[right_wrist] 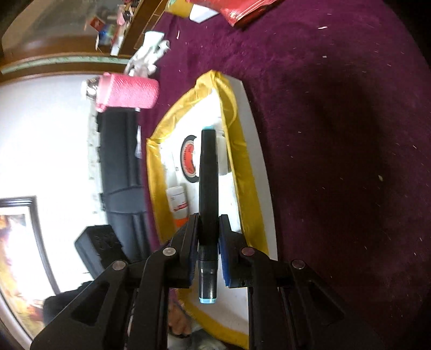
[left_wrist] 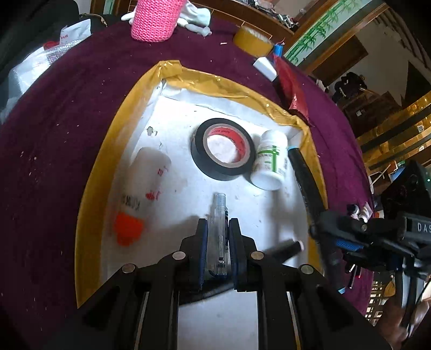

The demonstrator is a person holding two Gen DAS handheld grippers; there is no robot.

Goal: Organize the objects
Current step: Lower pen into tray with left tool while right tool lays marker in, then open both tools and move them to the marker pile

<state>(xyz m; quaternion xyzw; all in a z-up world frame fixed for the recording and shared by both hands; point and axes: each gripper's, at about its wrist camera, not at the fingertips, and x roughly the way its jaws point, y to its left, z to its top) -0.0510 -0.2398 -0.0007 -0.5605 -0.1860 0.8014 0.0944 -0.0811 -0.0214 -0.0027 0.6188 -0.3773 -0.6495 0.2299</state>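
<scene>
A white tray with a yellow taped rim (left_wrist: pixel 107 150) lies on the purple cloth. In it are a black tape roll (left_wrist: pixel 223 149), a white pill bottle (left_wrist: pixel 270 160) and a white bottle with an orange cap (left_wrist: pixel 142 188). My left gripper (left_wrist: pixel 217 237) is shut on a clear pen (left_wrist: pixel 219 231) low over the tray floor. My right gripper (right_wrist: pixel 207 231) is shut on a black marker with light-blue ends (right_wrist: pixel 208 188) above the tray's right rim (right_wrist: pixel 242 188). The marker (left_wrist: pixel 304 177) and right gripper (left_wrist: pixel 347 234) also show in the left wrist view.
A pink knitted cylinder (left_wrist: pixel 155 18), white cloth (left_wrist: pixel 196 16), a brown tape roll (left_wrist: pixel 252 39), a white block (left_wrist: pixel 265 67) and a red packet (left_wrist: pixel 292 88) lie beyond the tray. A plastic bag (left_wrist: pixel 40 67) is at far left. A dark object (left_wrist: pixel 285 249) lies in the tray's near right.
</scene>
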